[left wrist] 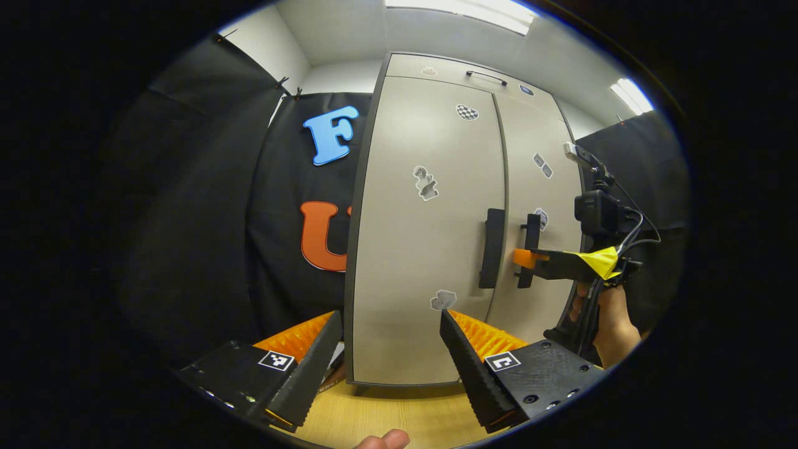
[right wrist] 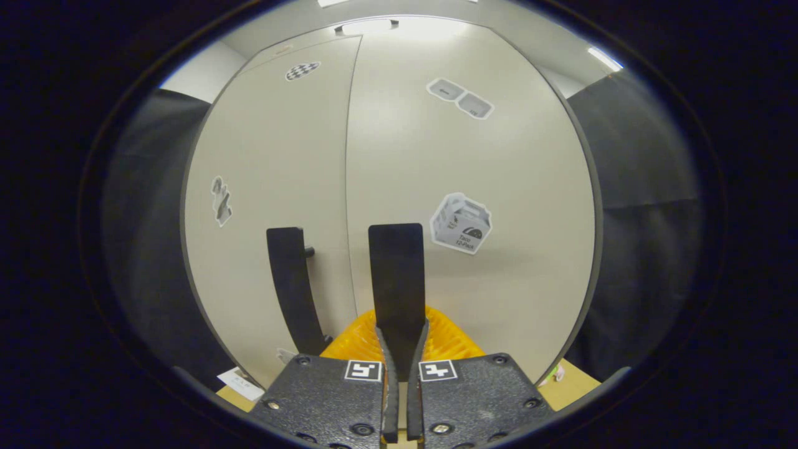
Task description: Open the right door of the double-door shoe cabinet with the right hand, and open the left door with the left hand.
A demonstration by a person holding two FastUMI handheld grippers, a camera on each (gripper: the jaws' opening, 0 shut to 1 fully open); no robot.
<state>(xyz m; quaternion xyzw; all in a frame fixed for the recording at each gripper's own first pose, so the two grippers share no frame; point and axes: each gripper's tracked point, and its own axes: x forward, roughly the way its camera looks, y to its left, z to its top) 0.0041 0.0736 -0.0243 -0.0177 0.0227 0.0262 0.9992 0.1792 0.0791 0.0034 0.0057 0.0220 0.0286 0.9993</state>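
The tall beige double-door shoe cabinet [left wrist: 430, 249] stands on the light wooden counter [left wrist: 399, 418], against the black cloth wall, with both doors closed. Two black vertical bar handles sit either side of the centre seam: the left door handle [left wrist: 492, 247] and the right door handle [right wrist: 396, 280]. Grey stickers dot both doors.

In the left gripper view, the left hand-held gripper [left wrist: 389, 337] hovers with its fingers spread wide apart, in front of the lower part of the left door, touching nothing.

The right hand-held gripper [right wrist: 402, 349] has its fingers closed around the lower part of the right door handle. From the left gripper view, a hand [left wrist: 614, 321] holds it level at that handle.
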